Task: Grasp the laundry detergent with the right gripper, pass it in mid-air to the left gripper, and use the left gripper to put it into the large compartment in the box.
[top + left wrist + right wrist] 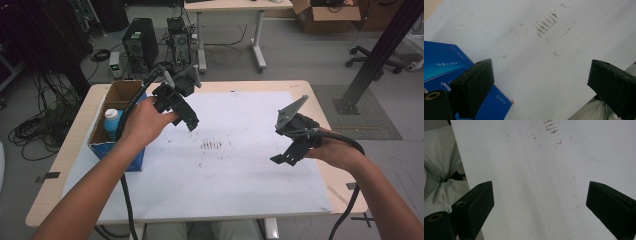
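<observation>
I hold both grippers above a white sheet [220,165] that covers the table. My left gripper [191,124] hovers at the left, beside an open blue cardboard box [116,112], and it is open with nothing between its jaws [541,82]. My right gripper [281,159] hangs over the right part of the sheet, also open and empty [540,205]. A bottle with a blue cap [112,121] stands inside the box. The box's blue side [446,65] shows in the left gripper view, behind the left jaw.
Brown smudge marks [211,145] sit mid-sheet, between the grippers. The wooden table edge [55,170] borders the sheet. On the floor behind are a computer tower [140,45], tangled cables, another desk [235,6], a cardboard box [327,15] and a black post [380,50].
</observation>
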### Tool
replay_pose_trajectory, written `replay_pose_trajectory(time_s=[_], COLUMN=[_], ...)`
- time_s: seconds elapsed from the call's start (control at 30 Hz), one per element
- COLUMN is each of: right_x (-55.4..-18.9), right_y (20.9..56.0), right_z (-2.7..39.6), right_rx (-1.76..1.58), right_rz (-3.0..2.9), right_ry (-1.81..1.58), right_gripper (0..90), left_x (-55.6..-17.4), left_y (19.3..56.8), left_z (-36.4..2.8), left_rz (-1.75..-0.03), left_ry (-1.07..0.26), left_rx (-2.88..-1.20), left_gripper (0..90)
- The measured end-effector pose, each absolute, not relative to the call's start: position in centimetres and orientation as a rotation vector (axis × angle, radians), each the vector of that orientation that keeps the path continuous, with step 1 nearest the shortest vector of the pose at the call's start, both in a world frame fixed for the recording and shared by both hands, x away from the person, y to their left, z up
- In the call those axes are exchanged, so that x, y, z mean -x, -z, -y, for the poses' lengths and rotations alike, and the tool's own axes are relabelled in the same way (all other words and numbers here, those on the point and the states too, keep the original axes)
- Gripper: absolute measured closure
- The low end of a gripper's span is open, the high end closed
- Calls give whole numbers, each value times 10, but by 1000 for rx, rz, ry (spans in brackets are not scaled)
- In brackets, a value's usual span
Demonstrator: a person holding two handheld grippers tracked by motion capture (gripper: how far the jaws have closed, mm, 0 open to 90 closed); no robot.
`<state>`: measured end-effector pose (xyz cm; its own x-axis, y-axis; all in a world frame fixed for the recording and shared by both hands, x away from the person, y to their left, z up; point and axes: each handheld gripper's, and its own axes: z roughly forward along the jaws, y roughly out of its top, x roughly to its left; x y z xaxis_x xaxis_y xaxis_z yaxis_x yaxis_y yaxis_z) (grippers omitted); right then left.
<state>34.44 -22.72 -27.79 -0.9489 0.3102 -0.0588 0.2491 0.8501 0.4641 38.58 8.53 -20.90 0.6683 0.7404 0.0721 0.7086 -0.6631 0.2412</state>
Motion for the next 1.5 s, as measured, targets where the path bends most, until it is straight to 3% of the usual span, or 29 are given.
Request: replay_pose_trajectory(time_s=[0.6, 1.13, 1.5], right_x=[-346, -350, -351], right_y=[276, 273, 275], right_z=[228, 227, 226], right_rx=[-444, -455, -453], right_rz=[-2901, -2902, -2906], right_ry=[-688, -676, -666], right_gripper=[75, 75, 75], left_x=[-417, -443, -447], left_y=[205, 206, 207], left_z=[-86, -71, -65], left_rz=[-1140, -914, -889], left_ry=[-245, -241, -243], left_rx=[-2738, -2819, -2841], left_gripper=[71, 72, 72])
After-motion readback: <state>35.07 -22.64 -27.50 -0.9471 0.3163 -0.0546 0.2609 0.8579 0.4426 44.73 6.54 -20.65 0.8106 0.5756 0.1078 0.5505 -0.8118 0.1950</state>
